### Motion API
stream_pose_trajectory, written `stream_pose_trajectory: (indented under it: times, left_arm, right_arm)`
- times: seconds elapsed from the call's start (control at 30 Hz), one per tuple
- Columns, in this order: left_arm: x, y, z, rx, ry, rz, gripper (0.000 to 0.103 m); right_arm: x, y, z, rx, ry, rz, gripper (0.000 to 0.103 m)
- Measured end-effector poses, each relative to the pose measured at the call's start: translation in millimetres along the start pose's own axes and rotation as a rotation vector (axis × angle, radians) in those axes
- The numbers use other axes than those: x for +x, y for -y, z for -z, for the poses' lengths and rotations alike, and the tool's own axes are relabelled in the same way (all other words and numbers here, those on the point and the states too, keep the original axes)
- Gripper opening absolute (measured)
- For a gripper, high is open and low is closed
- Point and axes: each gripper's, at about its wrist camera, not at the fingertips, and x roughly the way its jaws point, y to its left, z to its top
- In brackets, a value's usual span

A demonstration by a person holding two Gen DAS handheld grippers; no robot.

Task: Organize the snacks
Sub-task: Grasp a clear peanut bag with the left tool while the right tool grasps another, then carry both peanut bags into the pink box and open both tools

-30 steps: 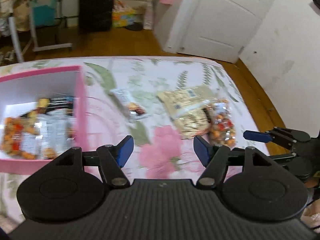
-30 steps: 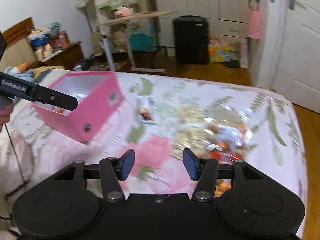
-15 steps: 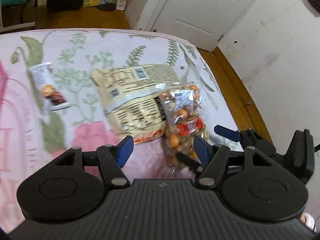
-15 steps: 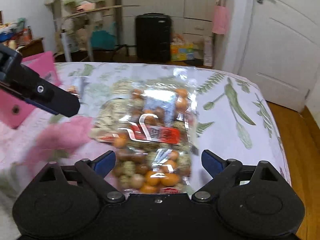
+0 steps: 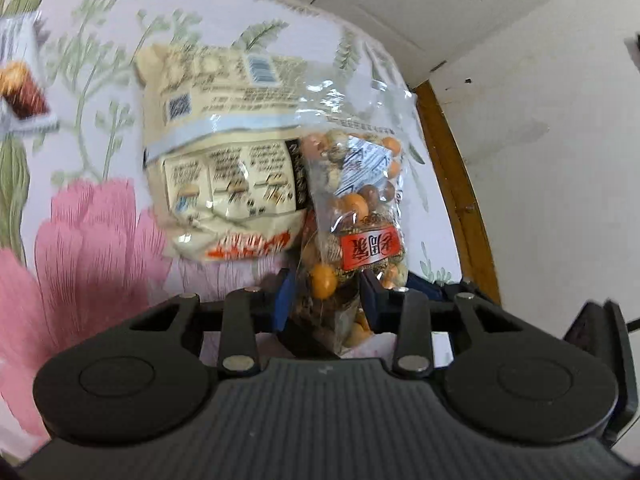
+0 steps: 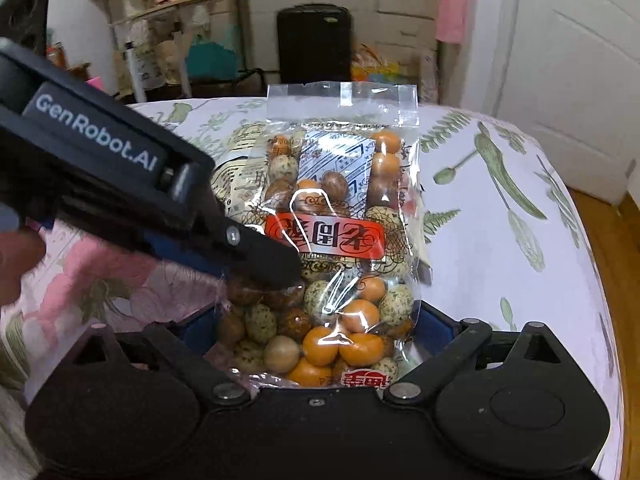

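A clear bag of mixed coated nuts (image 5: 356, 216) with a red label lies on the floral bedspread, partly over a cream snack packet (image 5: 224, 152). My left gripper (image 5: 326, 300) has its jaws closed in on the near end of the nut bag. My right gripper (image 6: 316, 332) sits with its jaws wide on either side of the same bag (image 6: 340, 240). The left gripper's finger (image 6: 256, 256) crosses the right wrist view and presses on the bag. A small chocolate snack packet (image 5: 20, 88) lies at the far left.
The bed edge and wooden floor (image 5: 456, 184) run close on the right, with a white wall (image 5: 540, 160) beyond. In the right wrist view a black suitcase (image 6: 314, 42), a cluttered desk (image 6: 192, 4) and a white door (image 6: 580, 72) stand past the bed.
Both grippers moved in on the nut bag. The left jaws narrowed from wide open to gripping the bag's near end. The right jaws now straddle the bag. The pink box left view.
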Motion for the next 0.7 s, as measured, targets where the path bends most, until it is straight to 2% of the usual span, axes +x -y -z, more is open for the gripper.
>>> stream_pose_trajectory:
  times: [0.2, 0.37, 0.7]
  left_arm:
    - [-17, 4, 6, 0.046, -0.022, 0.007, 0.036]
    - [-37, -1, 14, -0.004, -0.027, 0.012, 0.036]
    - [-93, 5, 27, 0.036, 0.013, -0.049, 0.036]
  right_arm:
    - [-21, -17, -5, 0.06, -0.012, 0.031, 0.097]
    - [-38, -29, -6, 0.062, -0.002, -0.006, 0.097]
    - [-66, -62, -6, 0.031, 0.051, -0.053, 0.096]
